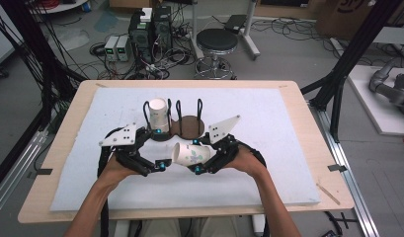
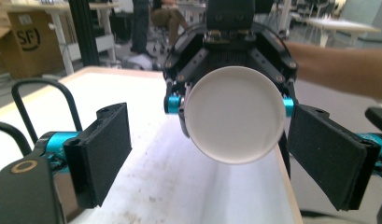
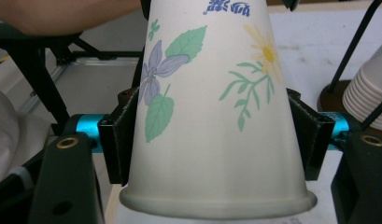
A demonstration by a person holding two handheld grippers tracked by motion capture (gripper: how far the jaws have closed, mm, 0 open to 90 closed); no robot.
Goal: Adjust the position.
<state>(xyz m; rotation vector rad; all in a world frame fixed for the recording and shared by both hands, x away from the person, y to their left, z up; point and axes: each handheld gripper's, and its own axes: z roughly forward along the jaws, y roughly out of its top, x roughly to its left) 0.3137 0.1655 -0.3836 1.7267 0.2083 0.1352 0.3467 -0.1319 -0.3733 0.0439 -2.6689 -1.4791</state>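
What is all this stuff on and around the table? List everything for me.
Flowered paper cup: one, white with green leaves and flowers, lying sideways above the pad, clamped in the right claw.
Stack of paper cups: one stack, white, upright in the holder.
Cup holder: one, dark brown base with black wire loops, middle of the table.
Foam pad: one, pale blue-white, covering the table.
Table: one, light wood.
Stool: one, black, on the floor behind.
Electronics boxes: several, black and grey, floor behind.
Left claw: black, jaws open, beside the cup's base.
Right claw: black, shut on the cup.
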